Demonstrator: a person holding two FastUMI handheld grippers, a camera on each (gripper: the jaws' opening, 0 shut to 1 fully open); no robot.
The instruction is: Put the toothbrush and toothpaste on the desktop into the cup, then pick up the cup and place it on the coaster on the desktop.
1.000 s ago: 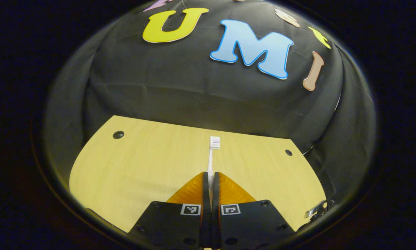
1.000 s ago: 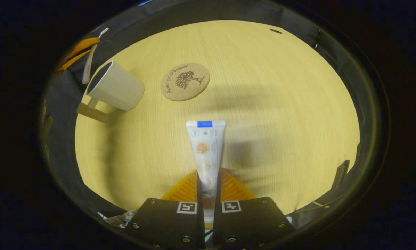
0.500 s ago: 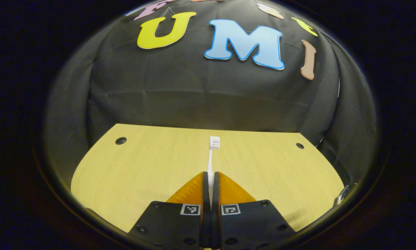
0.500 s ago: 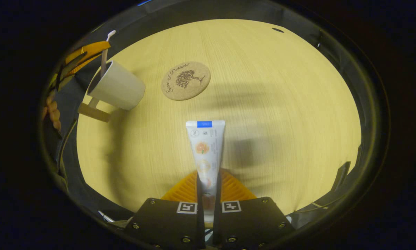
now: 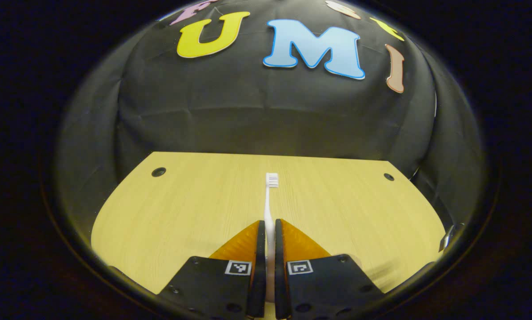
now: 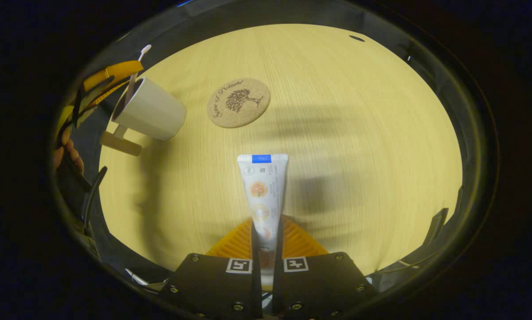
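Observation:
My left gripper (image 5: 270, 222) is shut on the white toothbrush (image 5: 269, 208), whose bristle head points away over the wooden desktop (image 5: 181, 209). In the right gripper view the toothbrush (image 6: 134, 82) stands with its lower end inside the white cup (image 6: 152, 114) at the far left, and the left gripper's orange fingers (image 6: 110, 73) are beside it. The round cork coaster (image 6: 238, 102) lies just right of the cup, bare. My right gripper (image 6: 266, 222) is shut on the white toothpaste tube (image 6: 262, 191), held above the desktop with its flat blue-marked end forward.
The cup has a beige handle (image 6: 120, 143) that sticks out towards the near left. A hand (image 6: 68, 149) holds the left gripper at the left edge. Small dark holes (image 5: 158, 171) mark the desktop's far corners. Black cloth walls close the booth.
The left gripper has tilted and settled, bringing the toothbrush's lower end into the cup. Its fingers now stand slightly wider around the handle. The right gripper and the toothpaste have barely moved.

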